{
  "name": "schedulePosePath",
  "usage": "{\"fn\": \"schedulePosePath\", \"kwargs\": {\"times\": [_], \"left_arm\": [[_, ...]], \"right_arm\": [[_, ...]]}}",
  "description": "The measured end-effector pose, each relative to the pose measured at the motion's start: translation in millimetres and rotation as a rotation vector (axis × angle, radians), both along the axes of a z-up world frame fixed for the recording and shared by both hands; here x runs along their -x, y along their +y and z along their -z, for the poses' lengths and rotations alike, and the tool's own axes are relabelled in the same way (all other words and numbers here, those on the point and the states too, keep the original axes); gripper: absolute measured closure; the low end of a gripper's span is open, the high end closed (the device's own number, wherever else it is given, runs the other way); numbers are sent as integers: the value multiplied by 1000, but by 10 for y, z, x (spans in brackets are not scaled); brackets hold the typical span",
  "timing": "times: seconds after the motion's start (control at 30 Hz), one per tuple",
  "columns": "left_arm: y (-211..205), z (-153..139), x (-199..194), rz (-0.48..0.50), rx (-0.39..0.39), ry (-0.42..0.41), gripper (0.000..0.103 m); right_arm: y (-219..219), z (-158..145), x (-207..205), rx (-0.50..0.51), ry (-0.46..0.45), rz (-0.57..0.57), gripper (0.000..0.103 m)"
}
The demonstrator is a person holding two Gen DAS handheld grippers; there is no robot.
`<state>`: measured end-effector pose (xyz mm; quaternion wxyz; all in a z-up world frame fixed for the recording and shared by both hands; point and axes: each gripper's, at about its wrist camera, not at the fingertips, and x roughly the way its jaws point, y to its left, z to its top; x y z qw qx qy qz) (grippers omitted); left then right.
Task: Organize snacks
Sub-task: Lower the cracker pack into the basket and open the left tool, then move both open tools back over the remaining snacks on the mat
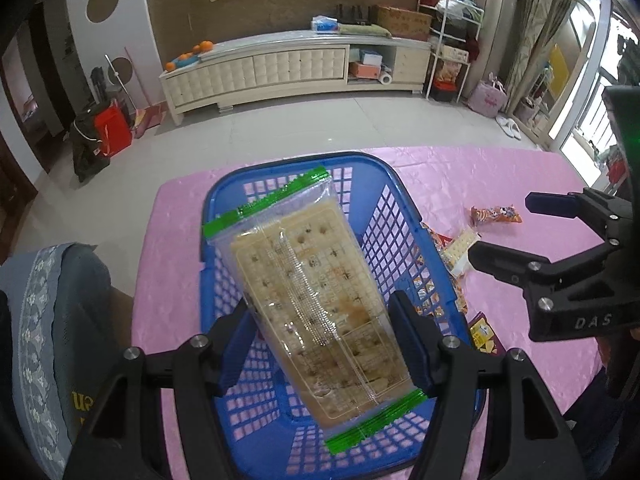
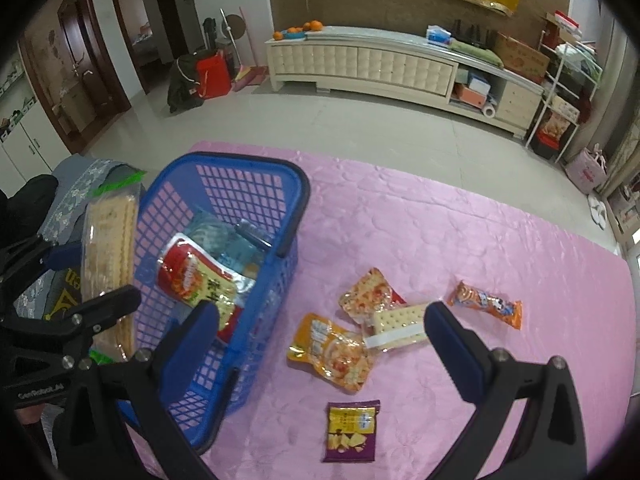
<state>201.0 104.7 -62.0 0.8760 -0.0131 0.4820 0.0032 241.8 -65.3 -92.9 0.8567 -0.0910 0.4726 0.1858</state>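
The worktop [image 2: 440, 216] wears glossy pink cloth with an embossed pattern. The basket [image 2: 224, 164] is blue lattice plastic — smooth, slightly shiny. The cracker pack [image 1: 308, 280] has clear glossy film; the packets at lower centre [image 2: 332, 352] look foil-shiny.

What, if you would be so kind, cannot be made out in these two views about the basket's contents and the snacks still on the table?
- Left wrist: the cracker pack in the left gripper hides the basket interior.
- Right wrist: the right gripper finger and the basket wall cover the lower snacks inside.
- Both: packet print is too small to read.
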Motion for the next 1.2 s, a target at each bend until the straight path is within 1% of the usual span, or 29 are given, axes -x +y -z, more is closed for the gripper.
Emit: {"fn": "schedulePosePath", "kwargs": {"times": [0.2, 0.33, 0.37, 0.4, 0.43, 0.5, 0.57, 0.67, 0.87, 1.0, 1.07, 1.2], "left_arm": [[-76, 96, -184, 18, -7, 21, 40], [-111, 146, -306, 26, -21, 35, 39], [-140, 140, -336, 33, -30, 39, 34], [-164, 136, -330, 40, -44, 36, 24], [-198, 115, -311, 46, -70, 21, 22], [-227, 85, -288, 45, -94, 11, 21], [-224, 43, -256, 29, -79, 12, 21], [-267, -68, -152, 37, -55, -3, 21], [-475, -351, 165, 58, -50, -54, 21], [-664, -460, 311, 77, -61, -70, 21], [-754, -491, 374, 67, -65, -79, 21], [-877, -506, 458, 54, -9, -80, 21]], "right_arm": [[-111, 58, -102, 9, 3, 11, 0], [-201, 54, -147, -6, 5, 31, 0], [-222, 50, -147, -6, 5, 33, 0], [-241, 47, -144, -2, 3, 37, 0], [-267, 43, -139, 7, 0, 47, 0], [-323, 37, -138, 6, 2, 61, 0], [-394, 16, -123, -15, 15, 77, 0], [-460, -61, -58, -38, 20, 83, 0], [-587, -306, 191, -52, -13, 78, 0], [-711, -442, 388, -62, -32, 74, 0], [-763, -471, 461, -60, -35, 69, 0], [-907, -523, 610, -49, -46, 63, 0]]}}
